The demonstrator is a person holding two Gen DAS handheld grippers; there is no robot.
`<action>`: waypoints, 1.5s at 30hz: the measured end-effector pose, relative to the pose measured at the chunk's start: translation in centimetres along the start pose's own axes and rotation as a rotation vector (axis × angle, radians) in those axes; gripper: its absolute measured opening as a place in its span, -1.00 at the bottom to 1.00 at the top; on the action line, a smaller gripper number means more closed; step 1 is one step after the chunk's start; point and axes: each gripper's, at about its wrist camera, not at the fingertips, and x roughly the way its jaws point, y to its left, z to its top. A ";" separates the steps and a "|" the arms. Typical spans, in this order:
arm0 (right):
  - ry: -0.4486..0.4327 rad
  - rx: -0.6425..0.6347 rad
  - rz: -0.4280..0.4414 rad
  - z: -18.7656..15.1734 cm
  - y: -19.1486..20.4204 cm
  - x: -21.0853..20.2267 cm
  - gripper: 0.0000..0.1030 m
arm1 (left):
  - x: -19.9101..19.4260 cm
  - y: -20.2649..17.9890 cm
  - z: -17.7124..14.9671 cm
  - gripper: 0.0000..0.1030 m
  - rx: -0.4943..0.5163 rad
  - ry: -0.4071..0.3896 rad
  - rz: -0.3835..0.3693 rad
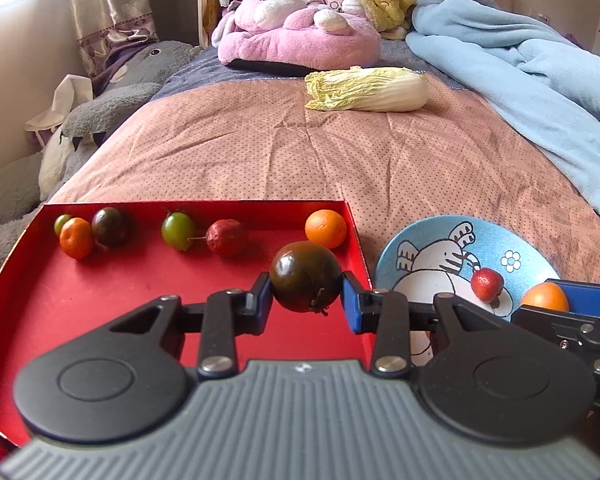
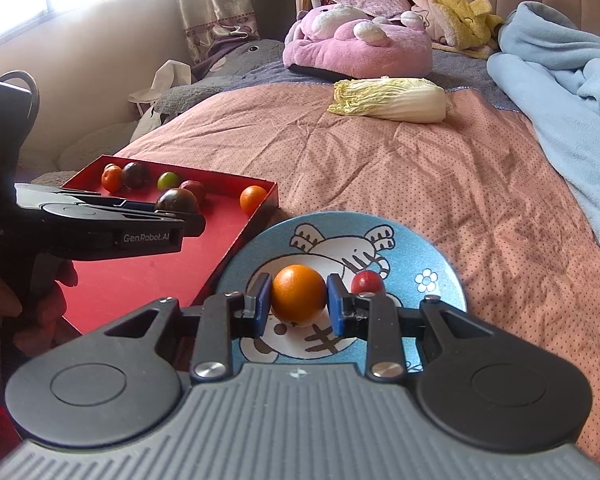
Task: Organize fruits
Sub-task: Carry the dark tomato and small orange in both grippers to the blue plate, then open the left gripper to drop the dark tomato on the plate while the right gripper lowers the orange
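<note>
While both grippers carry fruit, the red tray (image 1: 28, 280) serves as the landmark on the pink dotted bedspread (image 1: 260, 152). The left gripper (image 1: 306, 294) is clenched on a dark, glossy round fruit (image 1: 305, 276), held above the tray's near right part; whether it clears the floor I cannot tell. The right gripper (image 2: 298, 300) is clamped on a small orange (image 2: 298, 294) over the blue elephant plate (image 2: 440, 248), which sits just right of the tray, touching or nearly touching its wall. A small red fruit (image 2: 366, 282) already rests on that plate.

Along the tray's far wall lie another orange citrus (image 1: 325, 228), a wrinkled red fruit (image 1: 226, 237), a green one (image 1: 177, 230), a dark one (image 1: 111, 226) and a tangerine (image 1: 76, 237).

To do this well, I would judge that each round, smooth fruit should be lowered until it touches the surface before the pads part, since it rolls easily on the slick plate. The dark fruit's stub of stem points down and may tip it. Keep the two grippers apart at the tray's right wall, where they crowd.

A napa cabbage (image 1: 366, 90) lies well beyond the tray, ribbed and pale.
</note>
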 end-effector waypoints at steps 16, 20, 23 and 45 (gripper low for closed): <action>0.049 0.031 -0.060 -1.7 -2.8 0.6 -0.33 | 0.1 -3.5 -0.6 -0.23 0.112 -0.015 -0.117; 0.057 0.027 -0.064 -1.9 -2.9 0.5 -0.33 | 0.1 -4.3 -0.9 -0.23 0.133 -0.012 -0.150; 0.060 0.024 -0.065 -1.9 -2.9 0.5 -0.33 | 0.4 -4.7 -1.1 -0.23 0.133 0.002 -0.170; 0.079 0.016 -0.059 -2.4 -2.5 0.3 -0.33 | 1.7 -6.7 -1.5 -0.23 0.166 0.023 -0.209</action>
